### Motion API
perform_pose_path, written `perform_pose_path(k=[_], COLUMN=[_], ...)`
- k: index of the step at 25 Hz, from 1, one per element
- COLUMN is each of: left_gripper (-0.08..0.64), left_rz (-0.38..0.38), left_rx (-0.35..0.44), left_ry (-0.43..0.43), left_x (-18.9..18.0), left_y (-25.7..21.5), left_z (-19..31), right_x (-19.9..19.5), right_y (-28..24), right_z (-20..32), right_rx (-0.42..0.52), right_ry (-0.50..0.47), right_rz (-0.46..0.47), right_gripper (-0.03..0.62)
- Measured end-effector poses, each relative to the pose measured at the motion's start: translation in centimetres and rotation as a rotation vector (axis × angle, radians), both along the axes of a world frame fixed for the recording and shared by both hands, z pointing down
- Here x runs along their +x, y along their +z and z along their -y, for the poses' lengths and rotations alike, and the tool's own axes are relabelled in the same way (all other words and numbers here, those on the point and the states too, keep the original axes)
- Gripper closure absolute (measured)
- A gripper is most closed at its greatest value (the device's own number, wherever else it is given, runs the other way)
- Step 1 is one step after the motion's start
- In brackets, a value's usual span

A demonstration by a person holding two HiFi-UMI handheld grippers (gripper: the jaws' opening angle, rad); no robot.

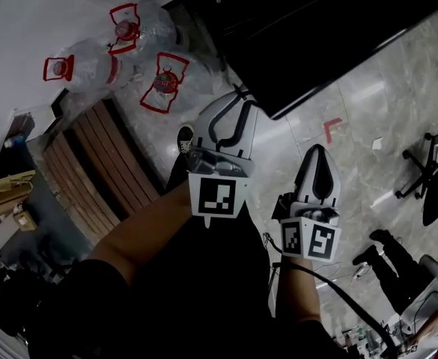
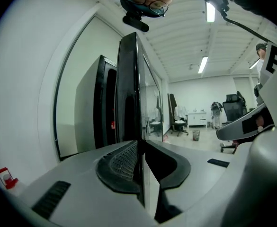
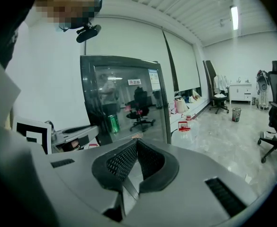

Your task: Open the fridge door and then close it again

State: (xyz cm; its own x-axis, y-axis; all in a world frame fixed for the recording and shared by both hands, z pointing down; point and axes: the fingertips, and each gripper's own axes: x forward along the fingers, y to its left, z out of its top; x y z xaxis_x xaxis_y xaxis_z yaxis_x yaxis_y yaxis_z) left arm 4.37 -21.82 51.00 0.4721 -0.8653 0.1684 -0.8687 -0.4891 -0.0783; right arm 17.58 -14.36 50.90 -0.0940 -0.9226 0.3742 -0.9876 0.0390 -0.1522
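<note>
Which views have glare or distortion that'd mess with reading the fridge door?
Head view: underexposed, the fridge door is a near-black slab with no detail. Left gripper view: strong fisheye with black corners, ceiling lights blown out, door seen edge-on between the jaws of the left gripper. Right gripper view: fisheye too, and the glass door carries room reflections.

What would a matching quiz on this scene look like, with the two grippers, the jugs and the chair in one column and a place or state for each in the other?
Things:
1. left gripper
2. right gripper
3. jugs
4. chair

Places or states:
a. fingers together, holding nothing
b. on the floor, far right of the head view
c. fingers clamped on the door edge
d. upper left of the head view, red handles

Pairs: 1-c, 2-a, 3-d, 4-b.
</note>
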Motion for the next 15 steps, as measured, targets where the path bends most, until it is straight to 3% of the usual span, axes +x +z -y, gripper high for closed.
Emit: perform_pose_path(k=[15], left_gripper=[0.494], left_rz=[0.053], left_rx=[0.019], left_ry=[-0.023], left_x=[-4.7], left_y=[0.8], left_z=[6.4], right_x=[-2.4], right_y=[0.9], right_z=[2.5], right_rx=[-0.027], right_ry=[0.007], right_rz=[0.003], right_gripper=[0.577])
